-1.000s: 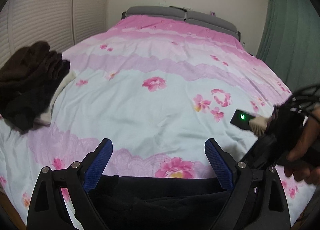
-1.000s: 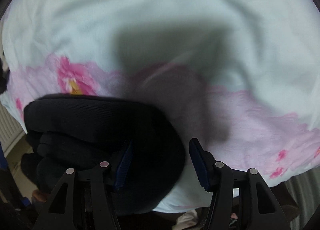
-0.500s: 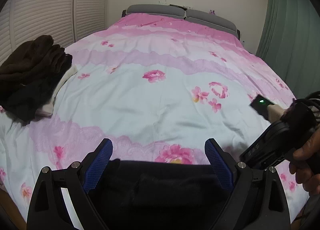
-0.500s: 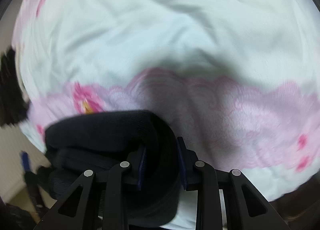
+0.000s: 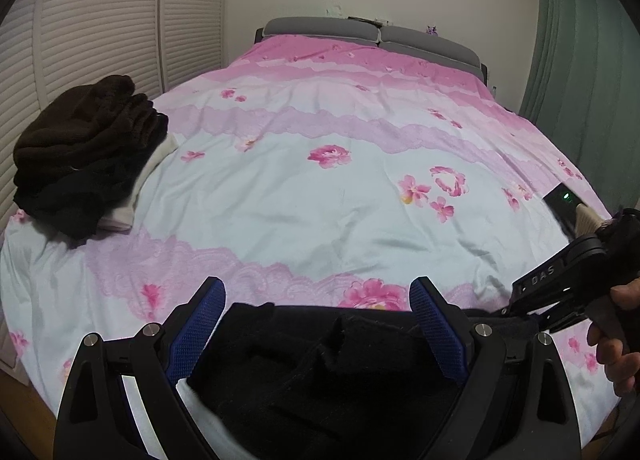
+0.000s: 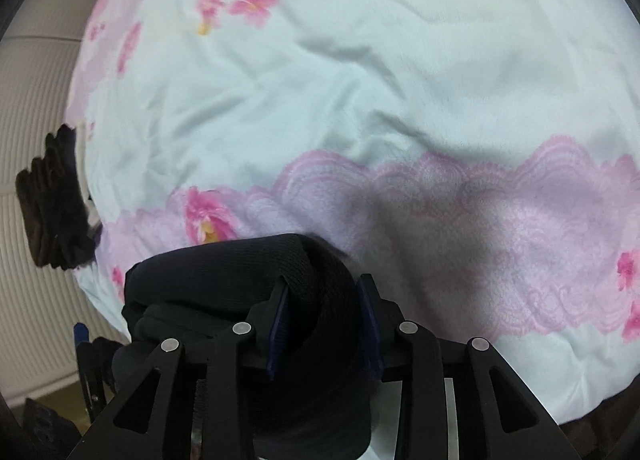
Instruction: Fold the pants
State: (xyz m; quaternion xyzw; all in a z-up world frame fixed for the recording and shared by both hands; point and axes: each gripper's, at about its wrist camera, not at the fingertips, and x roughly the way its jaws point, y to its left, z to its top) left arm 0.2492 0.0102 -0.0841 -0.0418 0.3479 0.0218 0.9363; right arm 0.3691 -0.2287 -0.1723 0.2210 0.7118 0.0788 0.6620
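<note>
Black pants (image 5: 332,372) lie bunched at the near edge of the bed with its pink flowered cover (image 5: 320,187). My left gripper (image 5: 318,328) is open, its blue pads on either side of the pants' top edge without closing on it. My right gripper (image 6: 322,324) is shut on a thick fold of the black pants (image 6: 240,276), which bulge out to the left of its fingers. In the left wrist view the right gripper's body (image 5: 560,284) and the hand holding it show at the right edge.
A pile of dark brown and black clothes over a white piece (image 5: 84,155) sits at the bed's left edge; it also shows in the right wrist view (image 6: 52,211). Louvred closet doors (image 5: 100,19) stand left, a green curtain (image 5: 580,59) right, grey headboard (image 5: 372,35) at the far end.
My right gripper has closed on the fold of pants and lifted back. The left gripper has risen a little and stays open; more of the pants show between its fingers.
</note>
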